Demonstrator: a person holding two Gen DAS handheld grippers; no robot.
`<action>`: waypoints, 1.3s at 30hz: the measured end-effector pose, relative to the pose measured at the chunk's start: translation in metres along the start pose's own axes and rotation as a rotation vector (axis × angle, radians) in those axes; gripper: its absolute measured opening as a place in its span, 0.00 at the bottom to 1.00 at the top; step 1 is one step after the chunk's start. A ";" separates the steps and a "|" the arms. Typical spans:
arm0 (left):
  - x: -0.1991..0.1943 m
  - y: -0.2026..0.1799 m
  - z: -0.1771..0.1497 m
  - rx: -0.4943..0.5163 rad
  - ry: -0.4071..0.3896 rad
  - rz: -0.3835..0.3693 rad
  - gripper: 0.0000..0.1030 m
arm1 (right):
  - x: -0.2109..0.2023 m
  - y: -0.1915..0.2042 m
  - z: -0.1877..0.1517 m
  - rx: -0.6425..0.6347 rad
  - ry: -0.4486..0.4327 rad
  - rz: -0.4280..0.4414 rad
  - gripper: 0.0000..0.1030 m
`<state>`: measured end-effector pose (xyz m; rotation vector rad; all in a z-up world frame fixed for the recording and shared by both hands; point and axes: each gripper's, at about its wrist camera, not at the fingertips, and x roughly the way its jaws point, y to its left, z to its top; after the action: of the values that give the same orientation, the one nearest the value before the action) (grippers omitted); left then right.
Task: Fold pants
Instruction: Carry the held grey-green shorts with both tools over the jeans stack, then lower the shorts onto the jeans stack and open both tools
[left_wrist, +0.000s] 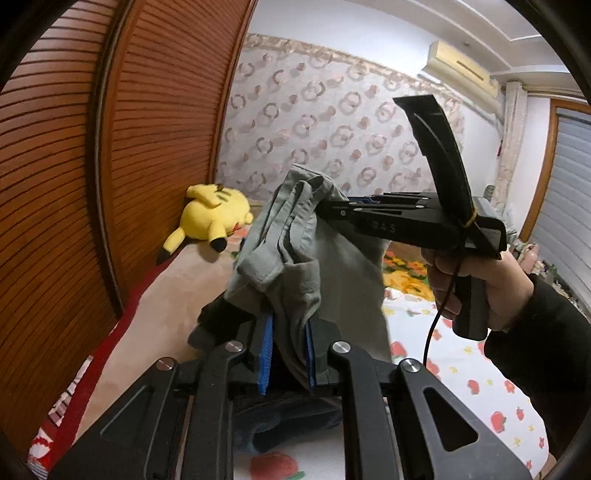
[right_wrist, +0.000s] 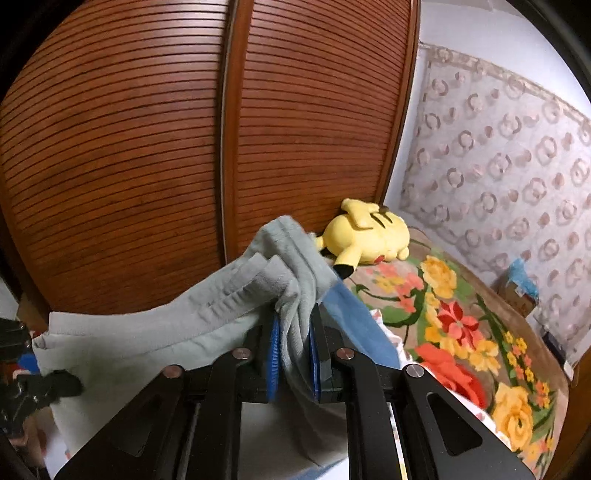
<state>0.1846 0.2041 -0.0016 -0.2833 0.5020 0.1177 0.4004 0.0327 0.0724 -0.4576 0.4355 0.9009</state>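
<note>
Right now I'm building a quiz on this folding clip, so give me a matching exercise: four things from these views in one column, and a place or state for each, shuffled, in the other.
Column one:
1. grey pants
2. yellow plush toy
3. air conditioner
4. right gripper

Column two:
A. lying on the bed beside the slatted wooden doors
B. mounted high on the wall near the ceiling
C. bunched and held up off the bed by two grippers
D. gripped by a hand in a dark sleeve, shut on fabric

Pairs: 1-C, 2-A, 3-B, 4-D
</note>
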 end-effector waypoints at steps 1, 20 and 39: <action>0.002 0.003 -0.001 -0.004 0.008 0.010 0.17 | 0.005 -0.002 -0.003 0.018 0.011 -0.002 0.20; 0.009 -0.009 -0.010 0.080 0.023 0.040 0.48 | -0.033 -0.005 -0.043 0.132 -0.051 0.039 0.36; 0.029 -0.009 -0.017 0.102 0.087 0.073 0.49 | 0.021 -0.032 -0.037 0.214 -0.005 0.011 0.36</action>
<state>0.2033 0.1915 -0.0277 -0.1708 0.6034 0.1509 0.4320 0.0084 0.0374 -0.2566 0.5240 0.8550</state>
